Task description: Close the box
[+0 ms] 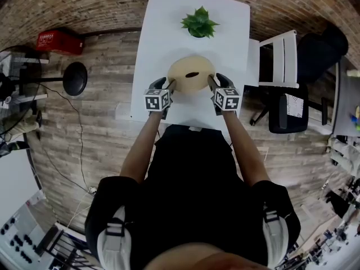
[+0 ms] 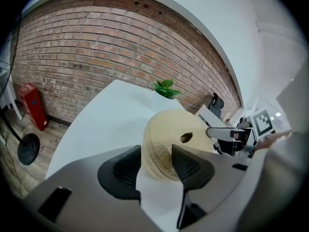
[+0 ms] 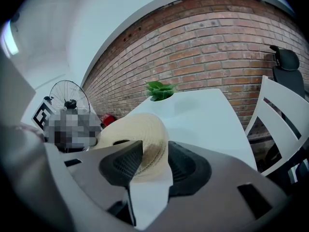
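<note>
Black sleeves and two bare forearms reach from the foreground toward a white surface [image 1: 160, 32], where a round, pale woven box [image 1: 185, 79] sits midway between the left and right edges and closer to the near edge than the far one. A small green plant [image 1: 199, 22] stands well beyond it at the far edge, and a white chair [image 1: 279, 58] waits off the right edge.

The left tool [image 2: 157, 150] is at the box's left flank and the right tool [image 3: 155, 149] at its right flank, so the box lies directly between them and neither hand is the nearer. Each tool's jaws stand at their widest, straddling the woven side wall on its own side. The pads appear to bracket the weave rather than press it, so nothing looks gripped.

Being round, the box has no long axis to line up. Its domed top, marked by a dark oval hole [image 1: 192, 74], faces up and looks level and seated all round, which suggests the closing is done or nearly so. Any last correction would be a straight push down from both sides at once.
</note>
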`<action>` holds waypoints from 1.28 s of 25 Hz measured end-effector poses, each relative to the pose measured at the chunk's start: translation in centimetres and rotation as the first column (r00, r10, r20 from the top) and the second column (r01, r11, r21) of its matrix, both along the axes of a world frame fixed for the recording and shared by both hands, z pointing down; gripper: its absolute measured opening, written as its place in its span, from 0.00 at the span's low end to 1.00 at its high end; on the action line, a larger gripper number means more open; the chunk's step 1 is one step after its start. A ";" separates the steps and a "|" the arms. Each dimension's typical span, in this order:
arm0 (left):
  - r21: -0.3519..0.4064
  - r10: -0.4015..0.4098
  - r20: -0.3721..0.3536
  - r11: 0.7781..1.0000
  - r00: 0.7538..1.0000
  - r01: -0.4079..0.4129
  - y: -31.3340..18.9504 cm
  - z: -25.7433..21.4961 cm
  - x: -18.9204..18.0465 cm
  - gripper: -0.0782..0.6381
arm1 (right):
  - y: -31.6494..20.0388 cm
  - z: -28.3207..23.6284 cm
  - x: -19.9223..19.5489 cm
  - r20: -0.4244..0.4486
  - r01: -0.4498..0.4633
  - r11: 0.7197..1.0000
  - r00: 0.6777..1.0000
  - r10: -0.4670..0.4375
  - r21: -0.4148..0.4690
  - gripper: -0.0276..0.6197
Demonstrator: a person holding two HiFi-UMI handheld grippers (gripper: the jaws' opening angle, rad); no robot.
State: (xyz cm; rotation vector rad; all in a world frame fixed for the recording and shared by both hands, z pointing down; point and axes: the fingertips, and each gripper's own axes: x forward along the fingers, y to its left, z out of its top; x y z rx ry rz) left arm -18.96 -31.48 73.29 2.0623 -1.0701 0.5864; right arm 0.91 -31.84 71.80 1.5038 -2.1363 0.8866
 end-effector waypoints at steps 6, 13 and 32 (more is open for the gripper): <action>0.018 -0.011 0.021 1.000 1.000 0.011 0.6 -0.7 -0.4 0.40 | 0.9 -0.5 0.7 -0.003 0.014 1.000 1.000 -0.014 0.018 0.28; 0.073 -0.049 0.034 0.996 0.998 0.047 1.1 -2.4 -1.2 0.32 | 1.8 -2.1 0.6 0.036 0.058 0.996 0.998 -0.061 0.075 0.16; 0.180 -0.035 0.058 0.983 0.998 0.024 6.9 -7.5 0.6 0.14 | 6.9 -5.2 0.1 0.102 0.304 0.943 0.942 -0.319 0.136 0.04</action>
